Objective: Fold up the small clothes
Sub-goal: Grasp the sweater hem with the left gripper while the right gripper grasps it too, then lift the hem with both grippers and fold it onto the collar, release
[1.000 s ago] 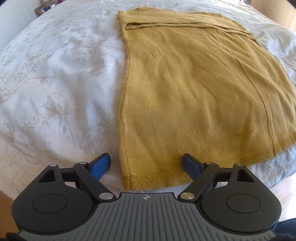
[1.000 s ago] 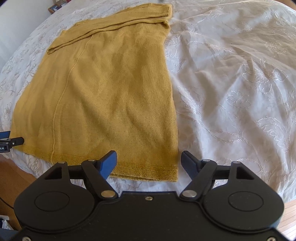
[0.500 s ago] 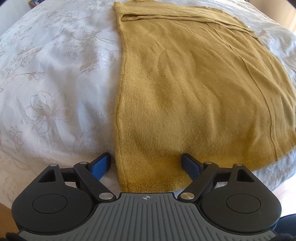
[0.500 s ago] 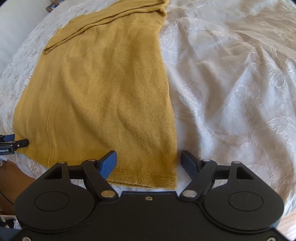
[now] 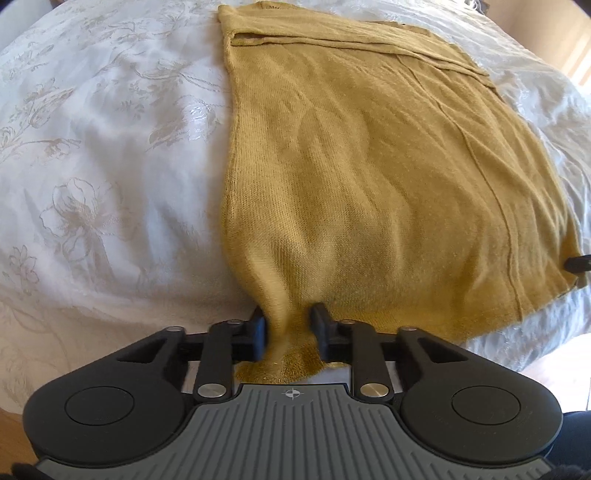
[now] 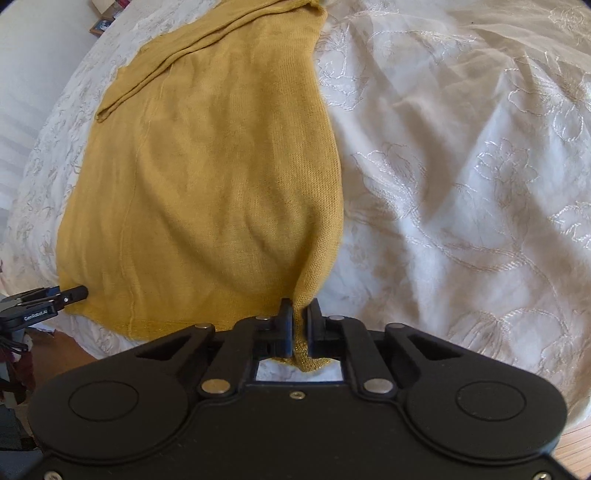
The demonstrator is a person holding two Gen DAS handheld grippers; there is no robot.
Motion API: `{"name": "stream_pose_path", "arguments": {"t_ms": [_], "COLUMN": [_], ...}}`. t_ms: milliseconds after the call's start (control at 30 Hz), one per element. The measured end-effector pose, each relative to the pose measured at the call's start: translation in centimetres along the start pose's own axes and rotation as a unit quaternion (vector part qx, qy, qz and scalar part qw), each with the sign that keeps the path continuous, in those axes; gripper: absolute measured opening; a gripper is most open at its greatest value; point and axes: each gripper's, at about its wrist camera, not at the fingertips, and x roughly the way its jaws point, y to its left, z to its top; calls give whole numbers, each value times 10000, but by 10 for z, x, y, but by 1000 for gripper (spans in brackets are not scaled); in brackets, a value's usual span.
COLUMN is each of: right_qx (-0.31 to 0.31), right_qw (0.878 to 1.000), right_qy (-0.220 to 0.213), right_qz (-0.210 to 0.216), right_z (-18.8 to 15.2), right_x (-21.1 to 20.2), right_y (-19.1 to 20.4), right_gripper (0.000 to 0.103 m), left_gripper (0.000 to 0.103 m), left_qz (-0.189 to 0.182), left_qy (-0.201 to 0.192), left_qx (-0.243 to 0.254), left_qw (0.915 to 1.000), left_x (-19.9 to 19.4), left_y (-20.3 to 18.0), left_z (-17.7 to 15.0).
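A mustard-yellow knit garment [image 5: 369,166] lies flat on the bed, a sleeve folded across its far end. My left gripper [image 5: 287,317] is at the hem's near left corner; its jaws are closing and the pads pinch a bunched fold of the knit. My right gripper [image 6: 299,310] is shut on the hem's near right corner of the garment [image 6: 221,166], which rises in a thin ridge between the pads. Each gripper shows at the edge of the other's view: the left gripper [image 6: 70,293] and the right gripper [image 5: 578,263].
A white bedcover [image 5: 110,147] with embroidered flowers spreads around the garment, and the same bedcover [image 6: 461,166] is wrinkled to the right. The bed's near edge is just below the hem. Wooden floor [image 6: 576,450] shows beyond it. Small items on a shelf [image 6: 107,14] sit far back.
Both grippers went from open astride the hem corners to closed on them. The cloth has bunched into ridges between the pads, and both cameras have tipped slightly closer to the garment.
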Motion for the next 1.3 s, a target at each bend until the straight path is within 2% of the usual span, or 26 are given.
{"name": "stream_pose_path", "arguments": {"t_ms": [33,100,333,600,1000,1300], "right_qx": [-12,-66,-89,5,-114,-135], "right_qw": [10000,9998,9956,9858,9718,9724], "right_qy": [-35,-146,-811,-1503,-2183,-2219], "right_qz": [66,143,464,745,880,711], "right_z": [-1,2,27,81,183,245], "right_x": [-4,-13,-53,-68,-61,-34], "right_y": [2,7,21,29,17,11], "right_gripper": [13,12,12,12,12,12], "left_gripper": [9,6,6,6,6,6], "left_qz": [-98,-254,-563,-670,-361,-114], "left_qy": [-23,-154,-875,-1556,-2164,-2157], "left_qx": [-120,-339,-697,-1010,-1326,-1360], "left_qw": [9999,9990,9921,9804,9666,9669], "left_x": [-5,-14,-56,-72,-62,-35], "left_y": [4,10,18,9,15,18], "left_z": [0,1,25,84,179,235]}}
